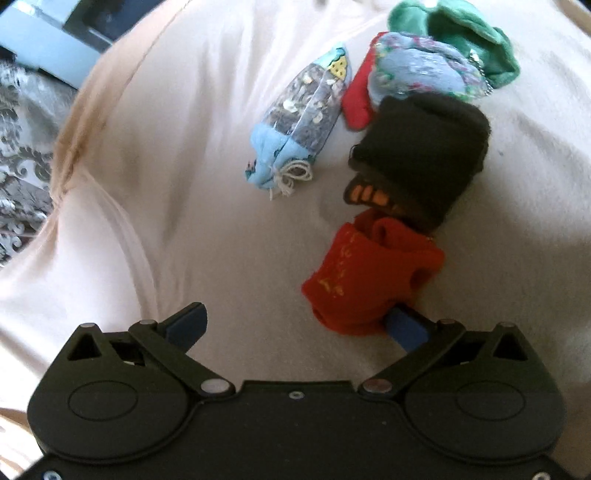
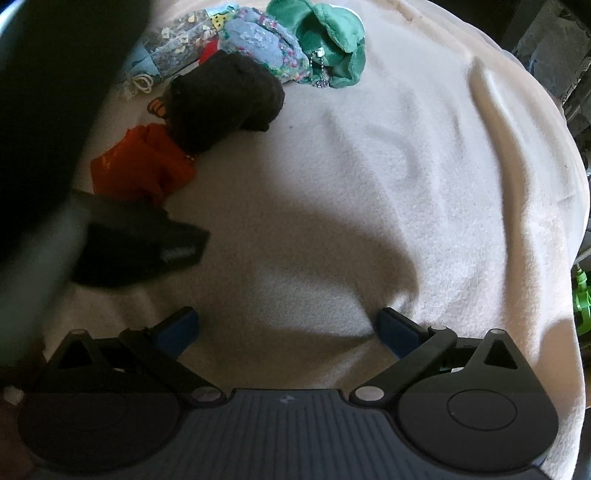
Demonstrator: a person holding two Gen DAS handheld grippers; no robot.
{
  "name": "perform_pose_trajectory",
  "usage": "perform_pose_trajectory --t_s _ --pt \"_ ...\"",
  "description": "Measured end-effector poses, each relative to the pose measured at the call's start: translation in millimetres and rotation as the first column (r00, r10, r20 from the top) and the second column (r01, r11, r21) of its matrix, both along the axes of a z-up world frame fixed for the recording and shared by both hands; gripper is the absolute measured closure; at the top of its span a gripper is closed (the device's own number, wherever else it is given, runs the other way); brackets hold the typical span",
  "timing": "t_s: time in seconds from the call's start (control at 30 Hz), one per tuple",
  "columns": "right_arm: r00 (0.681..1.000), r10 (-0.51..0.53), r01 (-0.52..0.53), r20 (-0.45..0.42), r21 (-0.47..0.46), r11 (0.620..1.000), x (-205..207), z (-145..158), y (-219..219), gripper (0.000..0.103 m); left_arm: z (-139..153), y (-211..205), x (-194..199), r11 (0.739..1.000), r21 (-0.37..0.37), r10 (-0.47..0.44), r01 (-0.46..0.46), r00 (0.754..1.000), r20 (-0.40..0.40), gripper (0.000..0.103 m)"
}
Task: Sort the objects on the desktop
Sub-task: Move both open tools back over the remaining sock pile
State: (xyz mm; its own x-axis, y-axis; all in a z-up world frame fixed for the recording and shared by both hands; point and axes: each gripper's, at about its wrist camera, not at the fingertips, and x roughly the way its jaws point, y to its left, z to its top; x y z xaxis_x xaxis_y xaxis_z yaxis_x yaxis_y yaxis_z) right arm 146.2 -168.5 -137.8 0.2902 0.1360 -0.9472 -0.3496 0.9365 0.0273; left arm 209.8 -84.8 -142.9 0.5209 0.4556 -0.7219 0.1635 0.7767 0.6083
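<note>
Several soft items lie in a row on a cream blanket (image 1: 184, 184). Nearest is a red pouch (image 1: 369, 273), then a black pouch (image 1: 417, 155), a sequinned light-blue bag (image 1: 299, 122), a fuzzy blue-grey pouch (image 1: 417, 70) and a green plush (image 1: 469, 33). My left gripper (image 1: 297, 326) is open, and the red pouch rests against its right finger (image 1: 406, 328) with nothing between the pads. My right gripper (image 2: 288, 328) hangs open over bare blanket (image 2: 369, 184). In that view the red pouch (image 2: 144, 166), black pouch (image 2: 221, 99) and green plush (image 2: 325, 44) lie at upper left.
A small red cloth piece (image 1: 358, 96) pokes out under the fuzzy pouch. A light-blue box (image 1: 44, 44) and a patterned surface (image 1: 22, 147) lie beyond the blanket's left edge. The other gripper's dark body (image 2: 140, 243) and a dark sleeve (image 2: 48, 92) fill the right wrist view's left side. A green object (image 2: 581, 302) sits at the right edge.
</note>
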Motion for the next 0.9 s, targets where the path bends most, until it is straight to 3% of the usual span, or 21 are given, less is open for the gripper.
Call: perform_pose_trajectory --t_s 0.13,0.2,0.27,0.53,0.7,0.8,0.87,0.9 --pt "1.0 0.004 -0.004 0.002 -0.01 1.0 1.4 -0.7 -0.1 0.0 7.4 19.0 12.9 0.991 -0.127 0.036 -0.044 0.997 -0.068 0.003" --pt "1.0 0.004 -0.004 0.006 -0.006 1.0 1.8 -0.9 -1.8 0.0 9.1 33.8 22.6 0.969 -0.226 0.073 -0.103 0.988 -0.134 0.003" --pt "1.0 0.004 -0.004 0.01 -0.002 1.0 2.1 -1.1 -3.3 0.0 10.2 42.9 28.0 0.954 -0.275 0.076 -0.121 0.983 -0.17 0.003" --pt "1.0 0.006 -0.006 0.021 0.007 1.0 5.1 -1.9 -8.5 0.0 8.4 27.2 17.4 0.973 -0.221 0.044 -0.066 0.994 -0.102 0.003" --pt "1.0 0.0 -0.001 0.027 0.02 1.0 8.0 -2.3 -13.0 0.0 15.0 47.5 22.1 0.933 -0.346 0.056 -0.096 0.991 -0.122 0.003" --pt "1.0 -0.002 0.002 0.029 0.028 1.0 10.2 -2.3 -15.6 0.0 18.4 49.0 24.0 0.924 -0.379 -0.001 -0.043 0.993 -0.116 0.011" --pt "1.0 -0.003 0.003 0.028 0.03 1.0 12.3 -2.5 -16.8 0.0 22.0 43.0 22.6 0.924 -0.382 -0.053 0.012 0.994 -0.097 0.023" --pt "1.0 -0.004 0.004 0.028 0.031 1.0 13.4 -2.6 -17.4 0.0 23.7 40.6 22.8 0.918 -0.397 -0.072 0.027 0.993 -0.099 0.036"
